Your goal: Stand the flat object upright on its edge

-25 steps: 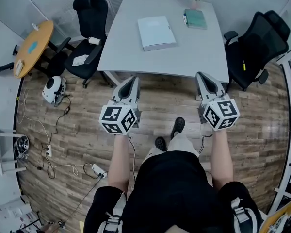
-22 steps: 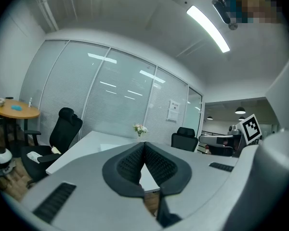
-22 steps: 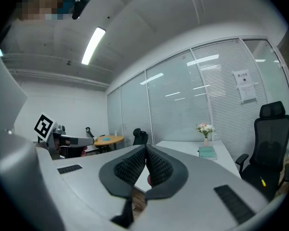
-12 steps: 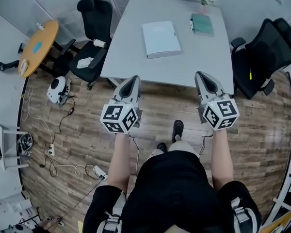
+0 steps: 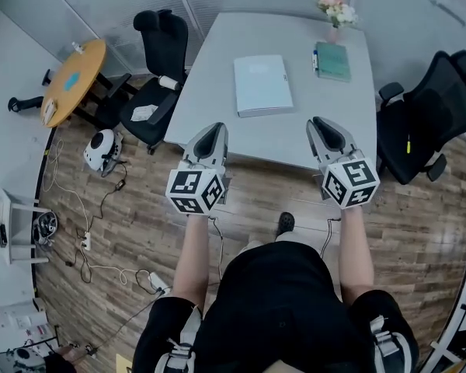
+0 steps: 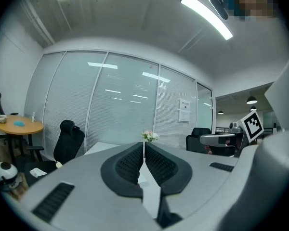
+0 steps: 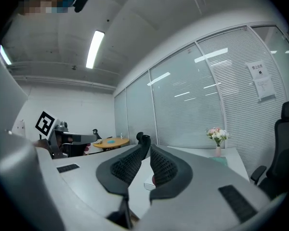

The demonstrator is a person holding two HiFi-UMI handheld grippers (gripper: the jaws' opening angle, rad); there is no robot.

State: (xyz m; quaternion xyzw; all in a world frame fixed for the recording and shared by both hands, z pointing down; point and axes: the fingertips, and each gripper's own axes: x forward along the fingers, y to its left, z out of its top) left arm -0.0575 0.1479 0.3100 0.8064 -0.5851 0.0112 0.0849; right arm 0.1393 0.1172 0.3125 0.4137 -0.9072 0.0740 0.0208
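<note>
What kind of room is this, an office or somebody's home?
Most likely an office meeting room: a long grey table with black swivel chairs beside it, glass partition walls with blinds, and strip ceiling lights.

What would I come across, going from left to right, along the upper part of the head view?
Round orange table → black chair → pale blue book → green notebook → second black chair.

Left claw [image 6: 144,147] closed, empty, flowers [image 6: 150,136] beyond, black chair [image 6: 70,141] left
</note>
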